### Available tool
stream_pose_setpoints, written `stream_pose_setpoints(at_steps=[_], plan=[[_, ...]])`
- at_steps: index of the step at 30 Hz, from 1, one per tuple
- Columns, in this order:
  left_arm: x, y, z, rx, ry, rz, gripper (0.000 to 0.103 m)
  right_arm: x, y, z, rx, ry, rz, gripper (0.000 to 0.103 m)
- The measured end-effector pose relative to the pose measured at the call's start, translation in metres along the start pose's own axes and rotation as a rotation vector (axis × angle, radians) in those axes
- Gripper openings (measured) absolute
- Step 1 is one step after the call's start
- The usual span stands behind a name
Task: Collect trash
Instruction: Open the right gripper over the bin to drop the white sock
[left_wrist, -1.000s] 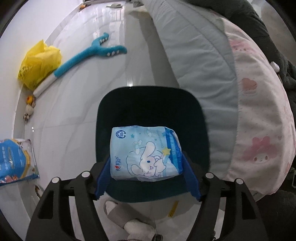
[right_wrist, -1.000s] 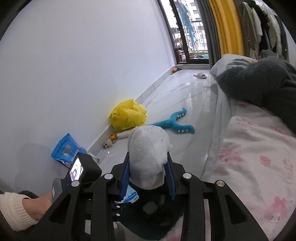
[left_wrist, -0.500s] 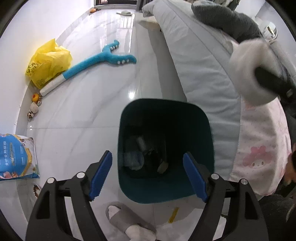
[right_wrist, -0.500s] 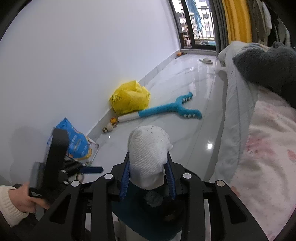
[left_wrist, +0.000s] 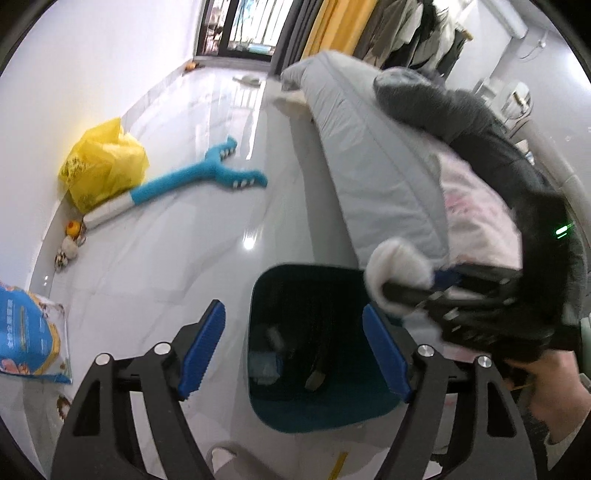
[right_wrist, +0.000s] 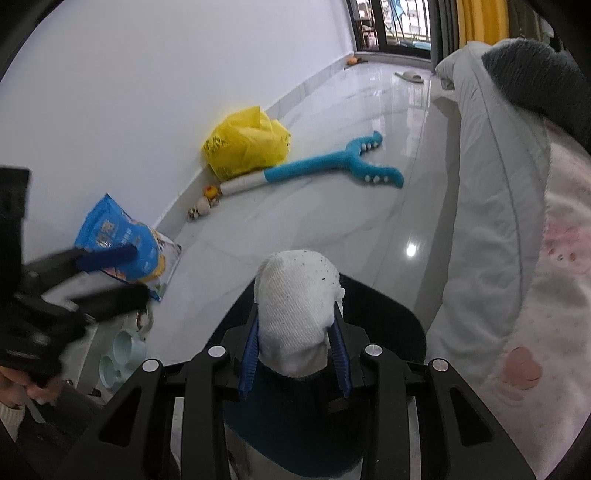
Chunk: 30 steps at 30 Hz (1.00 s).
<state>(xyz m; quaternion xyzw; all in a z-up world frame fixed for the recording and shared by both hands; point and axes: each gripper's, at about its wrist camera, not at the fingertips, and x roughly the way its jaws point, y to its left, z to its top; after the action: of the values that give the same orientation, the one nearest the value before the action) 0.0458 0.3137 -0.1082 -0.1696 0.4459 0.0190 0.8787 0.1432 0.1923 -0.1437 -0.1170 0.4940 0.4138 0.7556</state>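
A dark teal bin (left_wrist: 325, 410) stands on the floor beside the bed. My left gripper (left_wrist: 293, 350) hovers above its near left side; its jaws stand wide and are closing with nothing between them. A pale blue packet (left_wrist: 264, 363) lies dimly inside the bin. My right gripper (right_wrist: 295, 354) is shut on a white speckled sock wad (right_wrist: 297, 314), held over the bin's rim (right_wrist: 388, 306). In the left wrist view the same white wad (left_wrist: 399, 269) hangs at the bin's far right corner, with a hand (left_wrist: 554, 391) behind it.
A yellow bag (left_wrist: 103, 166), a blue plush toy (left_wrist: 207, 173) and small toys (left_wrist: 72, 236) lie along the wall. A blue packet (left_wrist: 26, 336) rests at the left. The bed with its grey duvet (left_wrist: 369, 166) borders the bin on the right. A slipper (left_wrist: 221, 456) sits near the bin.
The left gripper let the blue tissue packet fall into the bin, then rose and tilted up. The right gripper came down over the bin with the white wad.
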Motion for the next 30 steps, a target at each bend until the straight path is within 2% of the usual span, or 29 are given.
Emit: stream_pose_setpoints(at_steps=[7, 15, 16, 19, 30], plan=[[-0.019, -0.012, 0.008, 0.038, -0.098, -0.039, 0.068, 0.017, -0.002, -0.007, -0.007, 0.051, -0.014, 0.035], [-0.036, -0.023, 0.016, 0.055, -0.189, -0.078, 0.067, 0.021, -0.003, -0.016, -0.027, 0.102, -0.047, 0.038], [-0.037, -0.025, 0.018, 0.054, -0.200, -0.085, 0.067, 0.021, -0.004, -0.018, -0.026, 0.111, -0.049, 0.039], [-0.041, -0.030, 0.022, 0.055, -0.224, -0.102, 0.067, 0.017, -0.007, -0.021, -0.023, 0.119, -0.054, 0.054], [-0.045, -0.067, 0.031, 0.091, -0.286, -0.144, 0.069, -0.029, -0.017, -0.019, -0.025, 0.032, -0.024, 0.058]])
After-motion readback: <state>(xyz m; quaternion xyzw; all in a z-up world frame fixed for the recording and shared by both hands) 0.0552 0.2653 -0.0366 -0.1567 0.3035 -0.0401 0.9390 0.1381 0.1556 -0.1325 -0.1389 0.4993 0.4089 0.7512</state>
